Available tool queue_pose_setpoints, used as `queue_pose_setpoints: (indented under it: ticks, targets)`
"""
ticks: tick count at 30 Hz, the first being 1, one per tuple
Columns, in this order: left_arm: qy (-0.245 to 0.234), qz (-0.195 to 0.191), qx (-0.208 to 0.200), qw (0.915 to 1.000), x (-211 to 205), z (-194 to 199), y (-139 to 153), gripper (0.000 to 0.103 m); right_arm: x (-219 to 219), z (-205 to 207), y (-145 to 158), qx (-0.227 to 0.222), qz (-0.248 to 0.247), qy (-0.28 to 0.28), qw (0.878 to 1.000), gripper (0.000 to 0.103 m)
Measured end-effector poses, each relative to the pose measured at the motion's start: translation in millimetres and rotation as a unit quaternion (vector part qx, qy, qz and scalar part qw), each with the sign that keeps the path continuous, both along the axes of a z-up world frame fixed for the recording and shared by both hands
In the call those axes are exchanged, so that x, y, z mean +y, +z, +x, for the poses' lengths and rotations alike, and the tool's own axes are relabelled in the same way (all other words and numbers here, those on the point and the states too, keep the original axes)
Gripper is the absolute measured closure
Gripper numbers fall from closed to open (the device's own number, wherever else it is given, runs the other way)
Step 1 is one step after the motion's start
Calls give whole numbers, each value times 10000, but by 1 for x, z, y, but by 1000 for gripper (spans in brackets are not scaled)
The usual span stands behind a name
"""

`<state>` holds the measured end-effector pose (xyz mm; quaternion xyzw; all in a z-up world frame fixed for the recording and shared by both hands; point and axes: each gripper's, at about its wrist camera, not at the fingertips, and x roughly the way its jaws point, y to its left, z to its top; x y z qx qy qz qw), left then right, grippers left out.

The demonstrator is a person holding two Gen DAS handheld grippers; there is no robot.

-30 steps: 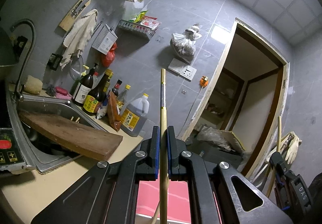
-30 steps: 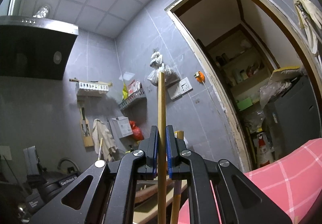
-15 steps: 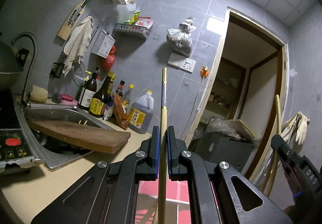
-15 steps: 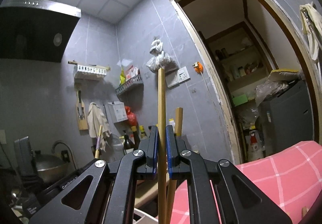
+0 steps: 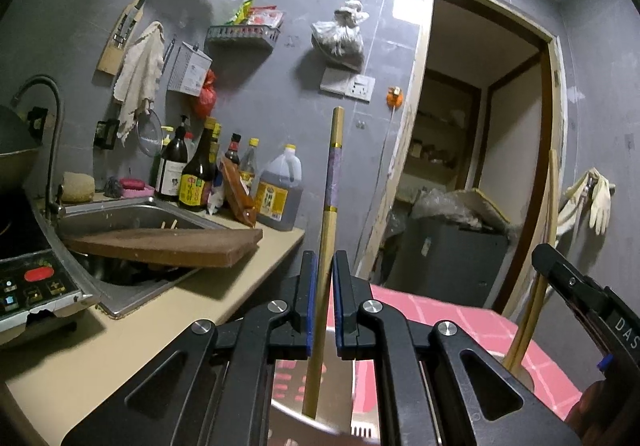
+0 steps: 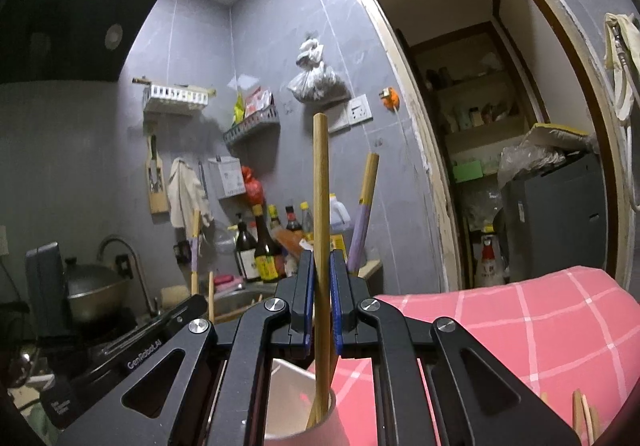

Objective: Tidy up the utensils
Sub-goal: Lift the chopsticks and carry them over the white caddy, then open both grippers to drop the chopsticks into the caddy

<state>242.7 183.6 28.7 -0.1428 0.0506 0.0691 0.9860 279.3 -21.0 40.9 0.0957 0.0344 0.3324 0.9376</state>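
Note:
My left gripper stands around an upright chopstick with a purple band; its jaws have a small gap to the stick, whose lower tip hangs over a metal holder. My right gripper stands around a plain wooden chopstick whose lower end sits inside a white cup; a thin gap shows there too. A second purple-banded chopstick leans in that cup. The right gripper also shows in the left wrist view.
A pink checked cloth covers the surface below. To the left are a sink with a wooden board across it, sauce bottles and a stove panel. A doorway is ahead.
Both grippers tilted downward, bringing the cup and holder into view. The jaws of both have loosened from the chopsticks, and the right chopstick now rests in the cup.

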Motion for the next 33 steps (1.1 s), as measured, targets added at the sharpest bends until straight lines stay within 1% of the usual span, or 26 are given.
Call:
queue_pose_setpoints:
  ticks: [8, 12, 15, 19, 23, 25, 27, 29, 31, 33]
  targets:
    - [-134, -64, 311, 9994, -1, -4, -9, 98, 2, -6, -5, 217, -274, 9, 9994, 97]
    - [-206, -95, 331, 9992, -2, -10, -9, 97, 3, -9, -6, 250, -410, -30, 9988, 96]
    - [-254, -126, 339, 9990, -1, -13, -7, 97, 2, -11, -6, 259, -448, -49, 9986, 93]
    - [-296, -149, 343, 9989, -2, -17, -5, 97, -2, -17, -3, 168, -457, -82, 9988, 83]
    - [-326, -119, 243, 9991, -6, -25, 4, 96, -8, -26, 6, -58, -452, -162, 9988, 80]
    - [-373, -100, 172, 9991, -9, -30, 10, 91, -12, -31, 10, -152, -416, -238, 9987, 79]
    - [-410, -83, 108, 9991, -13, -34, 15, 80, -18, -36, 15, -248, -380, -334, 9984, 73]
    - [-442, -66, 59, 9990, -17, -37, 20, 74, -24, -41, 20, -316, -338, -432, 9980, 60]
    - [-482, -34, 3, 9988, -22, -42, 26, 71, -31, -46, 24, -364, -294, -537, 9975, 55]
    - [-541, -1, -48, 9985, -27, -46, 32, 65, -39, -50, 28, -408, -281, -631, 9968, 50]
